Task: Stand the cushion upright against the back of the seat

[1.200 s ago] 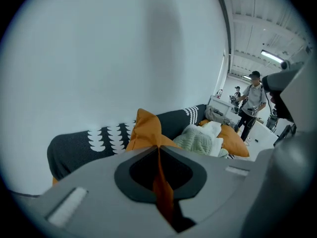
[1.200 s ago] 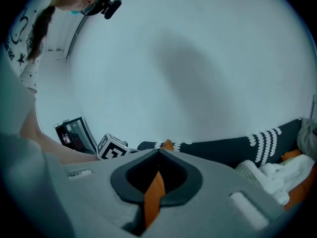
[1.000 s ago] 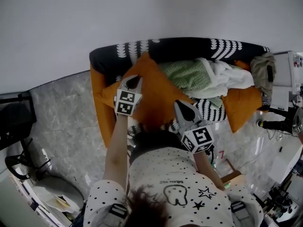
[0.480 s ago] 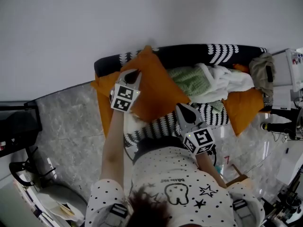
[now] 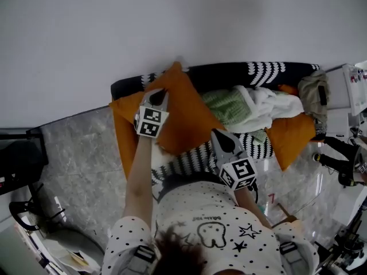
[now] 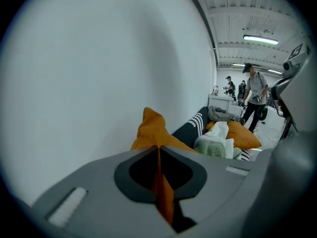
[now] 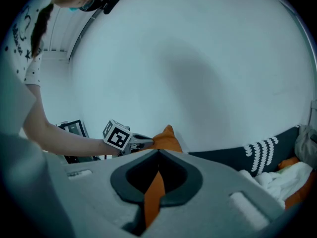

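Observation:
A big orange cushion (image 5: 182, 114) stands on one corner on the black sofa with white pattern (image 5: 229, 71). Its top corner rises above the sofa back, close to the white wall. My left gripper (image 5: 159, 95) is shut on the cushion's upper left edge; orange fabric (image 6: 153, 128) runs between its jaws (image 6: 158, 151). At the cushion's lower right edge my right gripper (image 5: 219, 135) is shut too, a strip of orange cloth pinched between its jaws (image 7: 156, 156). The right gripper view shows the cushion's tip (image 7: 167, 138) beside the left gripper's marker cube (image 7: 118, 134).
Green and white blankets (image 5: 248, 103) lie heaped on the seat right of the cushion. A second orange cushion (image 5: 292, 133) and a grey garment (image 5: 312, 87) sit at the sofa's right end. Orange fabric (image 5: 123, 125) covers the left arm. People (image 6: 253, 95) stand far off.
Both grippers have carried the cushion up and back toward the sofa back. It stands steeper, its top corner now above the backrest. The left gripper moved more than the right.

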